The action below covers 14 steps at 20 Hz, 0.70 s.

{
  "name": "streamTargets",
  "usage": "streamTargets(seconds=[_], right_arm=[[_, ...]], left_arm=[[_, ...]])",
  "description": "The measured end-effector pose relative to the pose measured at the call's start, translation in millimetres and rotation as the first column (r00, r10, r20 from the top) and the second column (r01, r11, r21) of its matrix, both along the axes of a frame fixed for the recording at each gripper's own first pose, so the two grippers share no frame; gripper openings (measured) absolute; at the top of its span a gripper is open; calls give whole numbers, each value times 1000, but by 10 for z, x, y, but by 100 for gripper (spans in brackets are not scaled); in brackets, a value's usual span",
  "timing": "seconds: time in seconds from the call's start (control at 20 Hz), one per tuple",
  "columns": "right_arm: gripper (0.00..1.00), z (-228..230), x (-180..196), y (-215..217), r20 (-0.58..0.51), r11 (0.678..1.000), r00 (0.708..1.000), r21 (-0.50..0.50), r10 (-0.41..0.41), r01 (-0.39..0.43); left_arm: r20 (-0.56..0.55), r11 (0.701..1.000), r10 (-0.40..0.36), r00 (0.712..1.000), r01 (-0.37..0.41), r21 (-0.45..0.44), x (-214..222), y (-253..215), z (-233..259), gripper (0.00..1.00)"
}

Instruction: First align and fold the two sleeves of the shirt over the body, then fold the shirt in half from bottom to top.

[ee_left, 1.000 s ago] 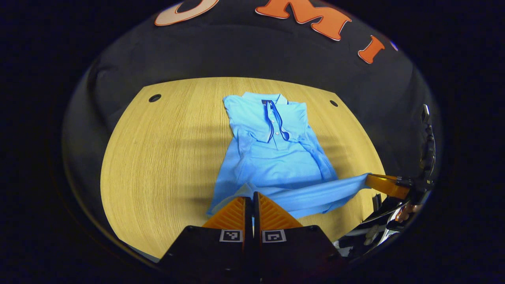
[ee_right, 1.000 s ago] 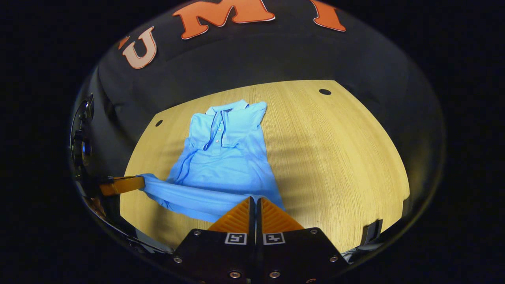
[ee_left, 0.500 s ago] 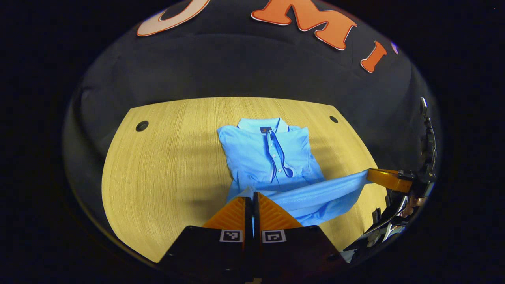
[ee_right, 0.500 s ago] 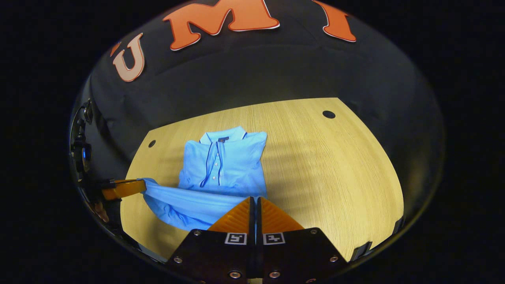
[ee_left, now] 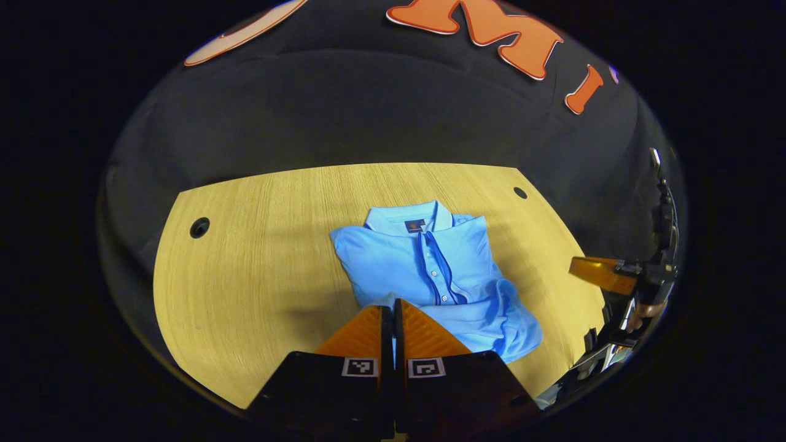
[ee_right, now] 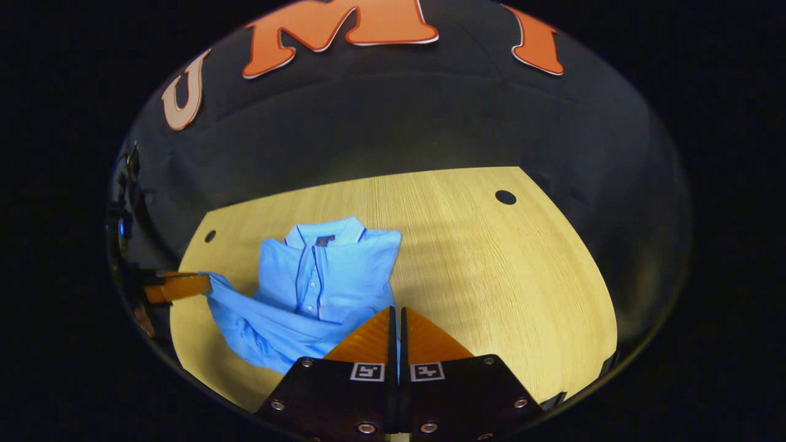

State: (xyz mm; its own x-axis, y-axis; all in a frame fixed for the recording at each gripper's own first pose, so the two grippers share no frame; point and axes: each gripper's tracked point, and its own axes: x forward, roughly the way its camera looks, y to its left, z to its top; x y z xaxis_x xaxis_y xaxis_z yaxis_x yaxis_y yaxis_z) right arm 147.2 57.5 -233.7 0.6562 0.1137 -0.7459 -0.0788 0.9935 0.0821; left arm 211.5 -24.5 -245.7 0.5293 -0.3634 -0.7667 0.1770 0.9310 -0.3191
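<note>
Light-blue cotton polo shirt: soft, limp; take hem corners. Left gripper pinches hem; right gripper closed, contents unclear.

The light-blue polo shirt lies on the pale wooden worktop, collar at the far end, its near hem folded up over the body.

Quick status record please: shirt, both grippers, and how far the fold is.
shirt: blue polo, collar far side, on wooden table, sleeves folded in
hem: lifted at the left gripper's end, other end slumped
left gripper: shut on hem
right gripper: fingers together; in the left gripper view it stands apart from the shirt
fold: bottom-to-top half not yet laid flat
</note>
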Motion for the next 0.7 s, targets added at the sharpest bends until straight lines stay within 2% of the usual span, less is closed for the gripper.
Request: streamTargets(seconds=[0.1, 0.2, 0.35, 0.45, 0.55, 0.6, 0.65, 0.7], right_arm=[[4, -227, -143, 128, -59, 998, 997, 42, 42, -39], [14, -331, -179, 257, -75, 995, 994, 69, 82, -77], [50, -485, -108, 422, -80, 987, 986, 83, 143, -137], [64, -612, -58, 488, -89, 984, 982, 77, 169, -162], [70, -714, -16, 543, -95, 981, 978, 70, 185, -179], [64, -762, 10, 558, -97, 981, 977, 61, 189, -183], [68, -800, 31, 585, -99, 980, 976, 59, 194, -188], [57, -841, 36, 596, -101, 981, 976, 56, 191, -186]], left_arm=[[-1, 1000, 18, 1000, -18, 4, -7, 5, -3, 5], [-9, 999, 38, 999, -38, 15, -34, 25, -19, 5], [-23, 997, 65, 998, -64, 32, -86, 49, -64, 5], [-33, 996, 83, 996, -82, 41, -126, 77, -128, 3], [-48, 994, 104, 993, -102, 47, -171, 115, -172, 4], [-52, 993, 112, 992, -110, 45, -185, 130, -177, 4], [-51, 992, 116, 992, -113, 48, -195, 155, -182, 4], [-50, 992, 116, 992, -113, 52, -212, 183, -187, 5]])
